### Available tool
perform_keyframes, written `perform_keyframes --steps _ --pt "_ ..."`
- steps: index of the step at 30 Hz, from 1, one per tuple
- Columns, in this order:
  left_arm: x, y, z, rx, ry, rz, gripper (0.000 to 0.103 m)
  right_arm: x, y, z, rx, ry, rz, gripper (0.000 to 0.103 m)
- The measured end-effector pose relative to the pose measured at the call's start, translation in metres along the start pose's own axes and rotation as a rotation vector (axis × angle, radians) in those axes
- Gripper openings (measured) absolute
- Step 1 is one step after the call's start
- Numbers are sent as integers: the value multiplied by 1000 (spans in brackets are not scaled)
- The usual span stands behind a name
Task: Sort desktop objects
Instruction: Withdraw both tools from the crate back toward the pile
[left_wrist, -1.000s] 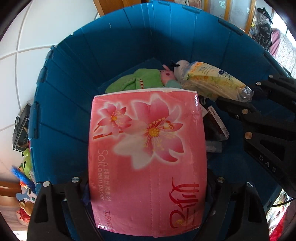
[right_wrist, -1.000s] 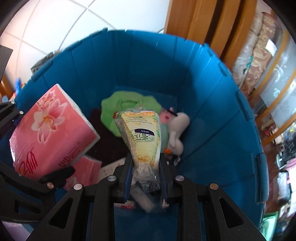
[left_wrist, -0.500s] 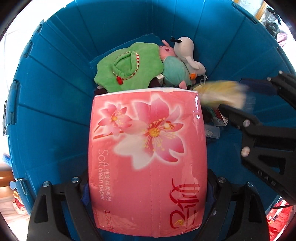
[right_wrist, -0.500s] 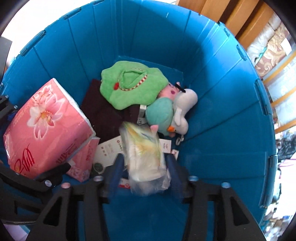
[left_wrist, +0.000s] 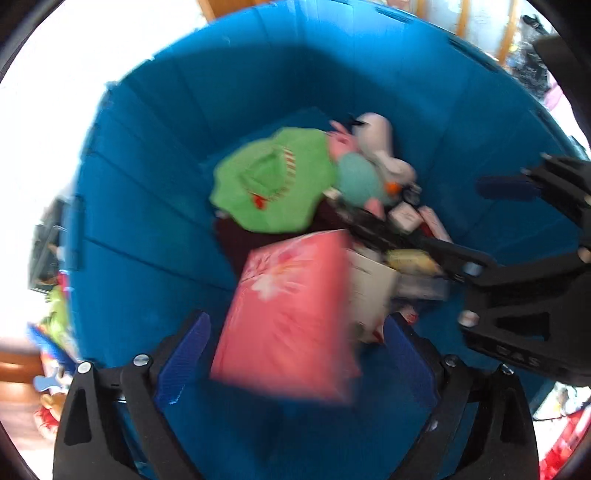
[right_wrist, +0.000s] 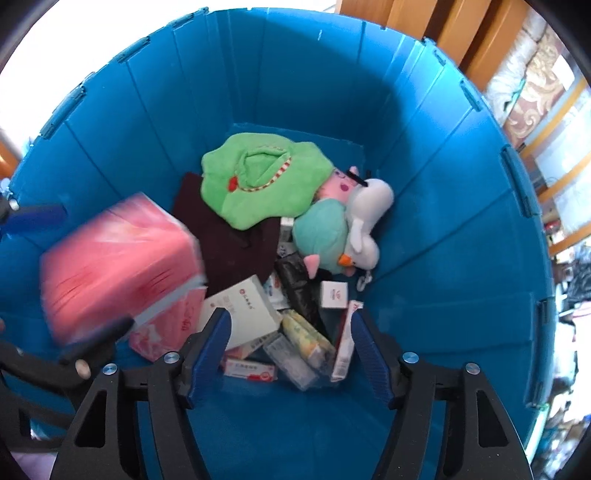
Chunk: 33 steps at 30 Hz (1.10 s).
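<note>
Both grippers hang over a deep blue bin (left_wrist: 147, 206) (right_wrist: 443, 184). My left gripper (left_wrist: 295, 332) is open; the pink tissue pack (left_wrist: 291, 314) (right_wrist: 118, 258) is blurred, loose between its spread jaws and dropping into the bin. My right gripper (right_wrist: 290, 336) is open and empty; the yellow wet-wipes pack (right_wrist: 306, 336) (left_wrist: 410, 258) lies on the bin floor below it. The right gripper also shows at the right of the left wrist view (left_wrist: 517, 258).
In the bin lie a green plush cloth (right_wrist: 262, 188), a teal and white plush toy (right_wrist: 343, 229), a dark maroon cloth (right_wrist: 229, 240), a white box (right_wrist: 243, 314), several small boxes (right_wrist: 332, 293) and a second pink pack (right_wrist: 170, 325). Wooden furniture stands behind.
My right gripper opened and dropped the yellow wipes pack into the bin. My left gripper opened and the pink tissue pack is falling out of it.
</note>
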<state>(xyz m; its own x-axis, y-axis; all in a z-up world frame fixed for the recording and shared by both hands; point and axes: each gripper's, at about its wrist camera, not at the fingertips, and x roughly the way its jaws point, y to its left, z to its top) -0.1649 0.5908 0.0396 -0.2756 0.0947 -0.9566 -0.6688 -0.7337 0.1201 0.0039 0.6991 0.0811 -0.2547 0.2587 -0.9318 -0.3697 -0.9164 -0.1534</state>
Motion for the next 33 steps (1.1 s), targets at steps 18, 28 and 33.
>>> perform_keyframes --steps 18,28,33 --pt "6 -5 -10 13 21 -2 96 -5 4 -1 -8 -30 -15 72" --pt "-60 22 -39 -59 -228 25 96 -49 4 -7 62 -180 35 103" --pt "-94 66 -85 -210 -417 46 96 -96 35 -11 72 -383 61 103"
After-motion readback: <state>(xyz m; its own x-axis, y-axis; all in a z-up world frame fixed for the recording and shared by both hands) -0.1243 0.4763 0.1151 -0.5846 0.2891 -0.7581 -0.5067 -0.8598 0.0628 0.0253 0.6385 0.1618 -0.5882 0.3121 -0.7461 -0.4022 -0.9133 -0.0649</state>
